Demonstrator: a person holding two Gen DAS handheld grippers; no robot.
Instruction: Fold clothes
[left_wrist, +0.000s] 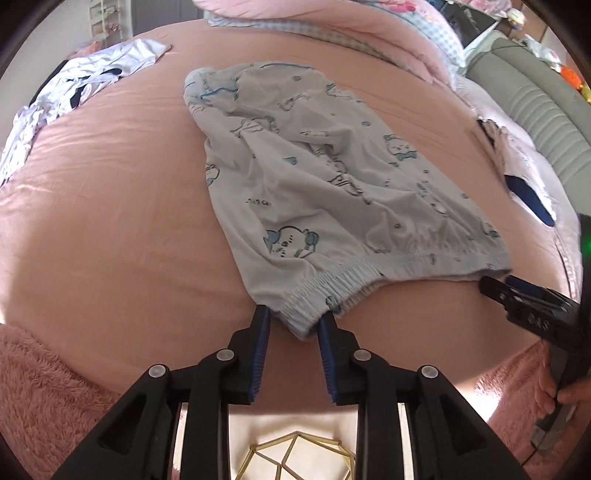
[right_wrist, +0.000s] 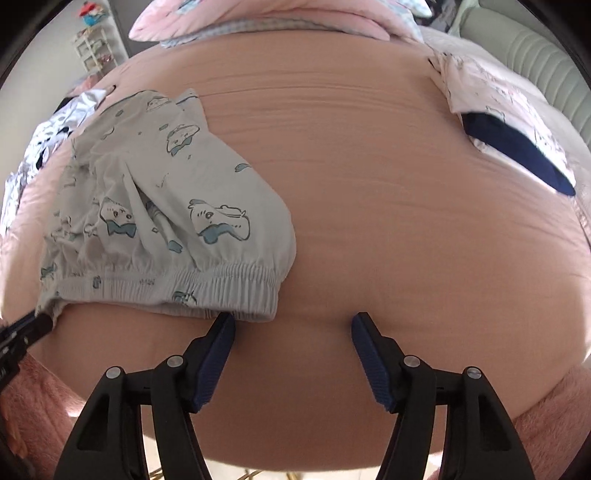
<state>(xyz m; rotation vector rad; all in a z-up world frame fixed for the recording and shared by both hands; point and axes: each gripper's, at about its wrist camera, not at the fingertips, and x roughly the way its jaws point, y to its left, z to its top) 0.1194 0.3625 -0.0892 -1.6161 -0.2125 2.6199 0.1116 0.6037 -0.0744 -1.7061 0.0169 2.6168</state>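
pale blue printed shorts (left_wrist: 332, 177) lie flat-ish on the pink bed (left_wrist: 110, 206), waistband toward the near edge of the bed, legs pointing away. everything below is placed relative to that waistband.

handling, my read: thin woven cotton, light, floppy, zero stiffness. it will drape and wrinkle, not slide much on the sheet. the elastic waistband (right_wrist: 207, 284) is the thickest, most bunched part, so it's the best place to take hold: one pinch at each end keeps the edge taut for a fold away toward the legs.

left gripper (left_wrist: 293, 321): low, pointing along the bed, jaws apart with the left end of the waistband sitting between them. fabric corner is in the gap but the blue pads are not pressed on it, so not clamped yet.

right gripper (right_wrist: 293, 325): jaws wide apart, nothing between them. its left finger tip touches or sits just under the right end of the waistband, the right finger is on bare sheet beside it. needs to shift left to straddle the corner before closing.

both come in near-level from the near edge of the bed.

other clothes: a white and dark heap (left_wrist: 74, 88) well left of the waistband, a folded pink and navy garment (right_wrist: 509, 140) well right and farther away.
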